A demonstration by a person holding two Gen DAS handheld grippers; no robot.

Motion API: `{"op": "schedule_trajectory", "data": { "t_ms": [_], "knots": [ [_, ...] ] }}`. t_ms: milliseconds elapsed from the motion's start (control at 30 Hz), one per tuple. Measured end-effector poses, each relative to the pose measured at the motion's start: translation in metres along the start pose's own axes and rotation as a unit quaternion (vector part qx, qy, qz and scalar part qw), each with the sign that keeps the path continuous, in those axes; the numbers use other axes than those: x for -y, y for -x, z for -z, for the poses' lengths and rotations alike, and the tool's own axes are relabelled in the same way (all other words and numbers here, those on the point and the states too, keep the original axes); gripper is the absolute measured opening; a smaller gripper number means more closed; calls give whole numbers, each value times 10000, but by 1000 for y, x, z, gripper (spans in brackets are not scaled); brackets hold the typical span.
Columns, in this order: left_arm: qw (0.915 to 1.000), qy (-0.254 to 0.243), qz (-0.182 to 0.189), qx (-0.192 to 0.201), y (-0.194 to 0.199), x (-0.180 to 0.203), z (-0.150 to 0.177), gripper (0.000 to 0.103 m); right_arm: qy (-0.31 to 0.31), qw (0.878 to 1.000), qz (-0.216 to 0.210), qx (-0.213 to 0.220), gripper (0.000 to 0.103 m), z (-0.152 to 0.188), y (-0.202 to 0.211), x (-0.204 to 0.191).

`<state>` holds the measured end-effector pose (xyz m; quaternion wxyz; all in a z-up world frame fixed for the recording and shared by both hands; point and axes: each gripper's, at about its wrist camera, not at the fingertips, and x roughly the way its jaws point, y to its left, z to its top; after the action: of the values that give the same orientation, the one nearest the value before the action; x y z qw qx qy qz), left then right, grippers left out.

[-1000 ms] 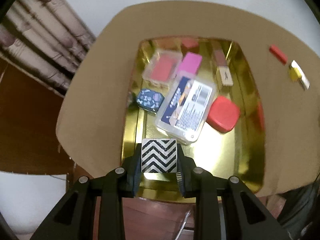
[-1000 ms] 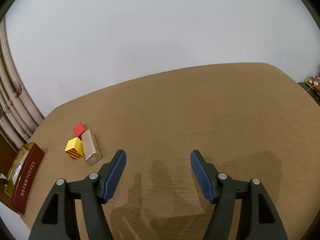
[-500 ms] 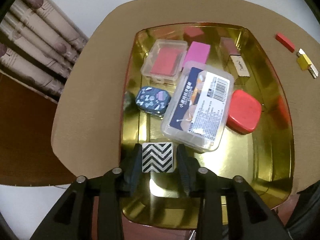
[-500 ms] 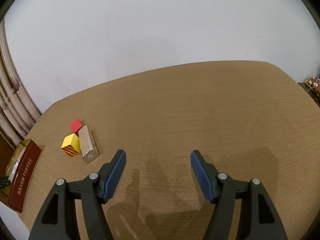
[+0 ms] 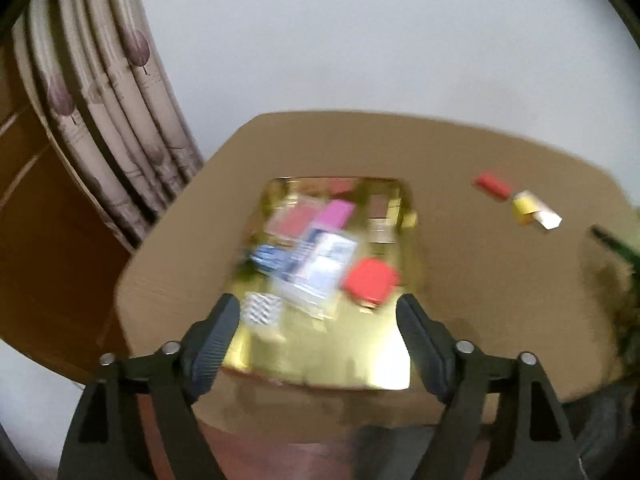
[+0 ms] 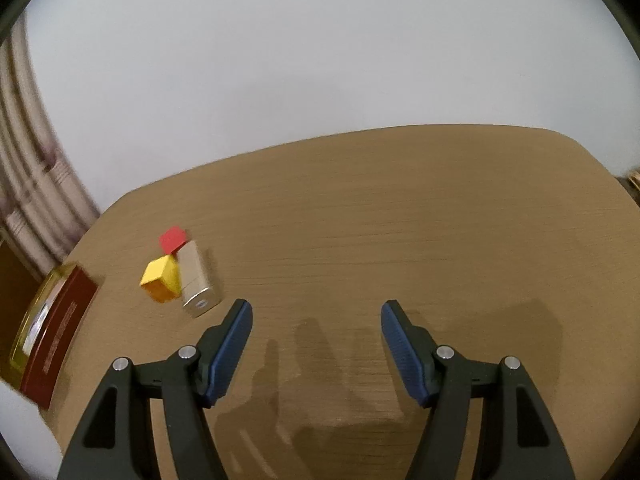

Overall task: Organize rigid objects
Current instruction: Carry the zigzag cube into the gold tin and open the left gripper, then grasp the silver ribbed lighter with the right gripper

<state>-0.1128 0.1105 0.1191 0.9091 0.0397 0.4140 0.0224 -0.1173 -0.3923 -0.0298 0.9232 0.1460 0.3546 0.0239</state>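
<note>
We see the left gripper (image 5: 318, 320) with its jaws opening, nothing between them. The right gripper (image 6: 316, 322) is spread wide and empty.

A brown wooden table (image 6: 400, 216) carries a gold tray (image 5: 332, 364) at one end; well apart, a red block (image 6: 173, 239), yellow block (image 6: 161, 278) and what looks like a beige box (image 6: 195, 280) cluster together.

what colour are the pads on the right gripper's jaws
Blue pads, clearest in the right wrist view.

I can't read any text from here. The dark red side of the tin (image 6: 56, 340) at the table's left edge carries a line of gold lettering, too blurred to make out. The clear box's label (image 5: 316, 260) is smeared by motion.
</note>
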Motion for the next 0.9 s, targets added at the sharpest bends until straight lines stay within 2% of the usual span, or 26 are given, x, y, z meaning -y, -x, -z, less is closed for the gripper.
{"op": "schedule_trajectory", "data": {
  "t_ms": [133,233,300,400,467,533,700,833,900],
  "knots": [
    [9989,98,460,42,14,32,28,80,830,9951,-437,-316,69,-4,-7,-36],
    [9982,20,586,-80,11,51,45,80,1673,9823,-587,-596,69,-7,-17,-74],
    [9977,-30,651,-176,7,62,55,81,2062,9743,-562,-712,69,-13,-28,-92],
    [9959,72,774,-457,-5,67,65,81,2298,9680,-554,-838,66,-23,-42,-104],
    [9934,149,931,-660,-15,66,70,81,2464,9633,-439,-968,61,-30,-55,-112],
    [9934,177,864,-728,-18,67,73,81,2534,9604,-395,-1085,60,-33,-63,-113],
    [9965,106,665,-493,-11,65,73,81,2676,9541,-294,-1313,58,-36,-84,-119],
    [9975,-75,563,-424,-8,71,75,81,2930,9431,-175,-1563,51,-36,-102,-129],
    [9973,-150,551,-468,-10,72,76,81,2949,9415,-220,-1619,45,-39,-107,-131]
  ]
}}
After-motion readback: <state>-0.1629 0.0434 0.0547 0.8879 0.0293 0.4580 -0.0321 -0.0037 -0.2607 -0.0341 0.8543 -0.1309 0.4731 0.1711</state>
